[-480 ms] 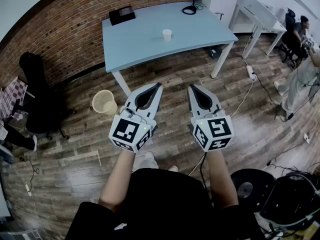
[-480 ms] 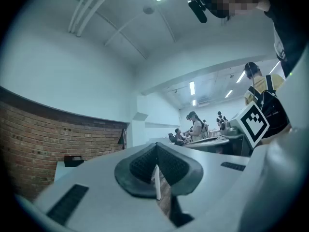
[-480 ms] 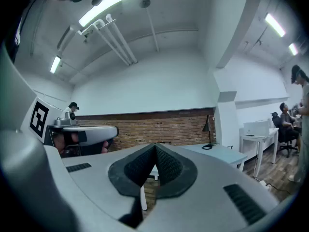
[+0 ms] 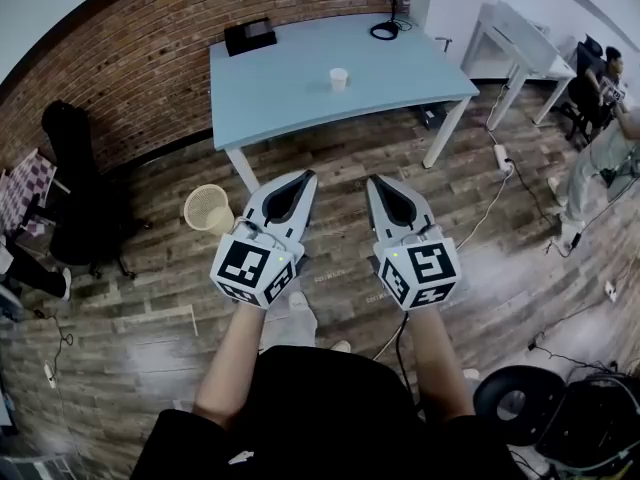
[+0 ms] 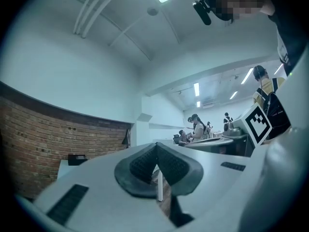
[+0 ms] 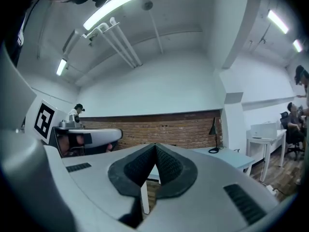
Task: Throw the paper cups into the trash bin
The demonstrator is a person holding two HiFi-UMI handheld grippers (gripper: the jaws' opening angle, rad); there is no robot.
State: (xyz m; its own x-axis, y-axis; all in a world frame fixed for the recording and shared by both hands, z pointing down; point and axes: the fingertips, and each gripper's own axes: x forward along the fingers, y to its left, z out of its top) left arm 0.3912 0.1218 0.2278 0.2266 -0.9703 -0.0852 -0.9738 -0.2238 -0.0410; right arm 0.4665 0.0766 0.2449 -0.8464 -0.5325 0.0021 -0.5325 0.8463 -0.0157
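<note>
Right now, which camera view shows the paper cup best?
The head view: the paper cup stands upright and unobstructed on the blue table. Neither gripper view shows the cup; the right gripper view catches only part of the table.

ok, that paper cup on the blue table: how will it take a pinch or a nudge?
The paper cup looks small and looks empty, so it is probably very light and likely to crush under a hard squeeze. It stands upright and alone on the table, so a sideways nudge would likely tip it, and on its side it may roll.
</note>
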